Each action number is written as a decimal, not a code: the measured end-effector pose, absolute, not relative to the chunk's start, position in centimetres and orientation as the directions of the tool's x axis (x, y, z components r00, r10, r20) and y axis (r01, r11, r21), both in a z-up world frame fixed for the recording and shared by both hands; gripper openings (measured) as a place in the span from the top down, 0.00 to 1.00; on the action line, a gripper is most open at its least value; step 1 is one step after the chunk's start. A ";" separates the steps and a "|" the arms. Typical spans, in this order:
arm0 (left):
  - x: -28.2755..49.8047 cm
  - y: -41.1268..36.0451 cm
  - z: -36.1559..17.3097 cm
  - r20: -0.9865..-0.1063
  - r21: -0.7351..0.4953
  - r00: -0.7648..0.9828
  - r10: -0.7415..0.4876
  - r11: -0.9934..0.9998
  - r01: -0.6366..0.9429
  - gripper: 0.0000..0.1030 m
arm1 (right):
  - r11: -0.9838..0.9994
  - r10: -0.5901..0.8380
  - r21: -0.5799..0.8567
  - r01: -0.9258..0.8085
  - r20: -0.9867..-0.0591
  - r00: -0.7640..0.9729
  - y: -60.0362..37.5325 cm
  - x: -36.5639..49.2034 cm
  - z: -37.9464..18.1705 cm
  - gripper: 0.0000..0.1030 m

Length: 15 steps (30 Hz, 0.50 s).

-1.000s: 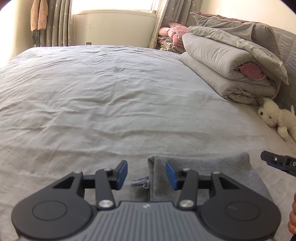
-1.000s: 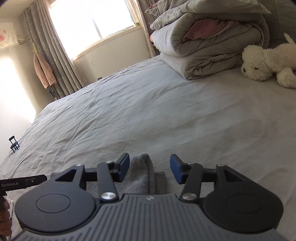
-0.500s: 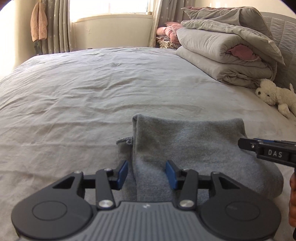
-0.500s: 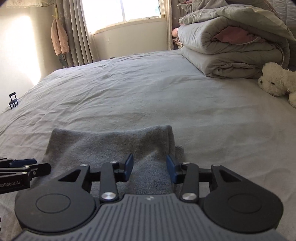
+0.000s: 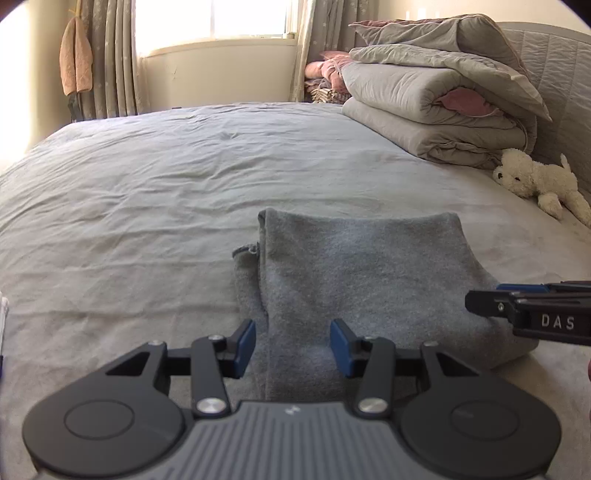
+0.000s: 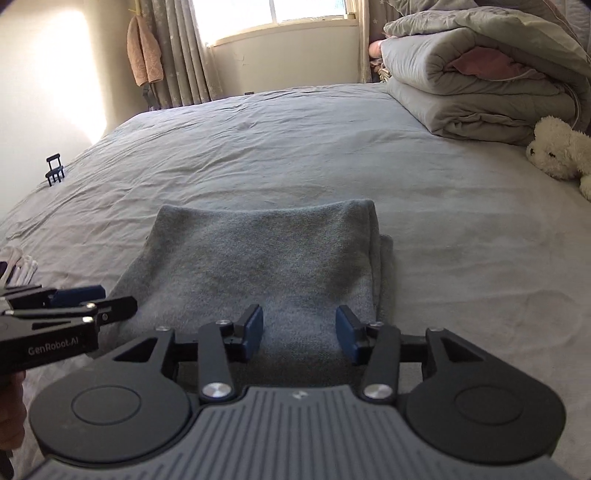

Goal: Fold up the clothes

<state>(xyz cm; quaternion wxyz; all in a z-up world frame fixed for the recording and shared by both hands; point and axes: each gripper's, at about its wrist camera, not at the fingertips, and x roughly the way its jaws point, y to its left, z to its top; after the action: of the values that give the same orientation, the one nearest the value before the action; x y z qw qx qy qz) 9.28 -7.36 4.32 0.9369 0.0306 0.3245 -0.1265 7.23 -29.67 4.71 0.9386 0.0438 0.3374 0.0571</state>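
Lighting: daylight from the far window (image 5: 243, 18), blown out to white; bright glare patch on the left wall (image 6: 70, 70). Bed sheet (image 5: 147, 177) evenly lit, soft shadows in its creases. Focus: sharp throughout, no motion blur. Distortion: fisheye bowing, dark vignette at the corners.

"DAS" on right claw (image 5: 484, 295); "GenRobot.AI" on left claw (image 6: 114, 301)

A wrinkled grey bedsheet (image 5: 147, 192) covers the bed. Folded quilts (image 5: 436, 99) are stacked by the headboard (image 5: 554, 66), with a white plush toy (image 5: 535, 181) just beside them (lying on its side). Curtains (image 6: 177, 55) flank the bright window (image 5: 214, 18).
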 end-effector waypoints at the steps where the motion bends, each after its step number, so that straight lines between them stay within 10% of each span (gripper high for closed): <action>1: 9.1 -7.5 4.4 -0.613 -0.029 0.757 -0.224 0.965 0.262 0.56 | 0.991 0.133 0.105 -0.085 -0.636 0.760 -29.6 6.9 4.6 0.49; 15: 8.7 -7.5 2.1 -0.650 -0.106 0.711 -0.270 0.958 0.266 0.54 | 0.976 0.199 0.198 -0.091 -0.634 0.747 -30.8 7.2 2.3 0.46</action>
<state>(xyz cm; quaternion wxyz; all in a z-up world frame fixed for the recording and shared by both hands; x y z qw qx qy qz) 8.67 -7.47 2.08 0.9249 -0.0025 0.3515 -0.1447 7.25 -30.81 2.31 0.9314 0.0776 0.3471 0.0777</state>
